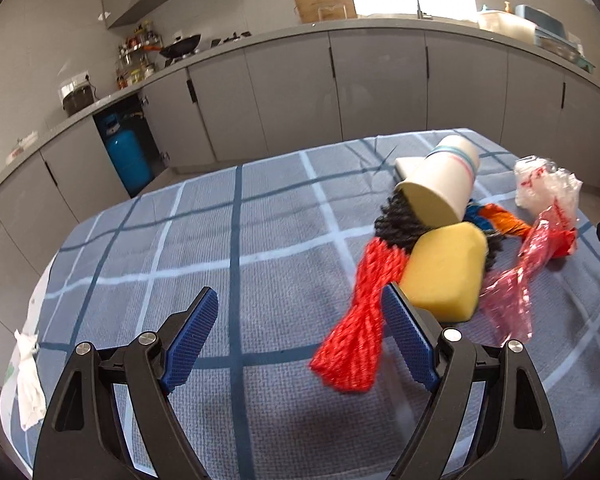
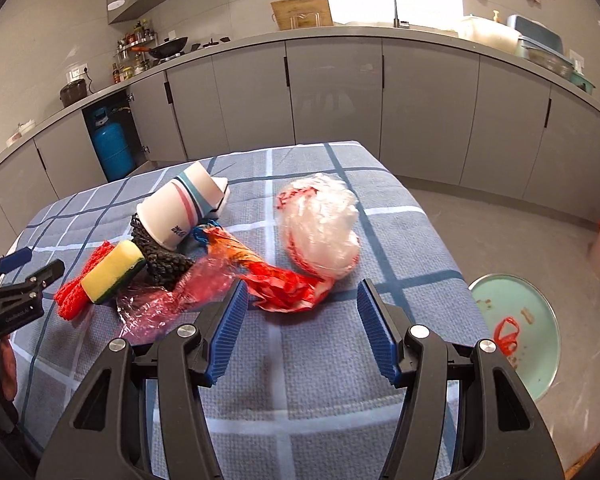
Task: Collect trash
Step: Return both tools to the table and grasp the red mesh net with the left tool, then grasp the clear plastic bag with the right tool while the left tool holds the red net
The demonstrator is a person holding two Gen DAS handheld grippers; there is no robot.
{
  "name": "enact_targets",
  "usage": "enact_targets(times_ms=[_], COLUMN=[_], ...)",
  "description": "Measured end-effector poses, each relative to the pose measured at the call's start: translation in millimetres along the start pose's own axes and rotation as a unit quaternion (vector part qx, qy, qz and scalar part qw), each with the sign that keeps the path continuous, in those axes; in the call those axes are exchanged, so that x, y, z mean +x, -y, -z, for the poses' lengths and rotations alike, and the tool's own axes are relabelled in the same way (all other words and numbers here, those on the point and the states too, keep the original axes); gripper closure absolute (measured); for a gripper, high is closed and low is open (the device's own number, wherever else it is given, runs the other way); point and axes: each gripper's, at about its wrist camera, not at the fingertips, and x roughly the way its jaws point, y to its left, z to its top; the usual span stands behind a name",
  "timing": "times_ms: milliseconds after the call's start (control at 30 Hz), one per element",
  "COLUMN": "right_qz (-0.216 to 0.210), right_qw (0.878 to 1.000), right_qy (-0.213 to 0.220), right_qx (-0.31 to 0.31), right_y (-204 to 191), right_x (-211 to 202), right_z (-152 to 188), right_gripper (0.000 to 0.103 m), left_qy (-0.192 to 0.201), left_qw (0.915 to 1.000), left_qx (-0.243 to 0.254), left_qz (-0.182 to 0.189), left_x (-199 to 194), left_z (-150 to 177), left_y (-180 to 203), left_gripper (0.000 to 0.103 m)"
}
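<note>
Both claws stand apart, gripping nothing: the left gripper (image 1: 300, 336) near the red net (image 1: 360, 320); the right gripper (image 2: 300, 332) before the red wrapper (image 2: 288, 292). The trash lies heaped on the checked cloth (image 2: 300, 400); a paper cup (image 2: 180, 216) lies tipped; the green bin (image 2: 540, 360) on the floor holds a red scrap (image 2: 506, 336).

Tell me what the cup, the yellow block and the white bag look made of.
Cup: likely paper, matte white with printed stripes. Yellow block: foam sponge, porous matte face, dark scrubbing layer in the right view. White bag: thin plastic film, glossy, crinkled, translucent.

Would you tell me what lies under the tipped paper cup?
The paper cup rests on a black mesh bundle; a white flat item sits behind. Anything beneath the bundle is hidden.
</note>
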Motion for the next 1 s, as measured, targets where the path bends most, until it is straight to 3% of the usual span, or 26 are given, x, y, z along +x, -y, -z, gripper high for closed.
enact_targets(times_ms=[333, 400, 433, 533, 700, 1000], right_qz=[0.003, 0.005, 0.005, 0.005, 0.004, 0.014], right_qw=[1.000, 1.000, 1.000, 1.000, 1.000, 1.000], right_qy=[-0.008, -0.009, -0.009, -0.008, -0.003, 0.021], right_qx=[-0.002, 0.001, 0.002, 0.006, 0.004, 0.003], right_y=[-1.9, 1.7, 3.6, 6.6, 8.8, 15.9], right_x=[7.7, 8.7, 8.8, 9.3, 9.7, 17.1], right_z=[3.8, 4.3, 4.7, 5.1, 2.5, -19.5], right_gripper=[0.045, 0.045, 0.045, 0.045, 0.044, 0.044], left_qy=[-0.029, -0.041, -0.048, -0.056, -0.045, -0.015], left_qw=[0.9988, 0.9980, 0.9972, 0.9955, 0.9962, 0.9993], left_qx=[0.015, 0.018, 0.019, 0.014, 0.007, -0.029], left_qz=[0.035, 0.046, 0.055, 0.075, 0.074, 0.020], left_x=[23.9, 27.9, 29.9, 30.7, 19.8, 3.7], left_z=[9.6, 13.2, 14.7, 17.7, 18.9, -0.4], left_y=[19.0, 20.7, 20.8, 20.2, 13.1, -10.4], left_gripper=[0.023, 0.044, 0.060, 0.081, 0.085, 0.085])
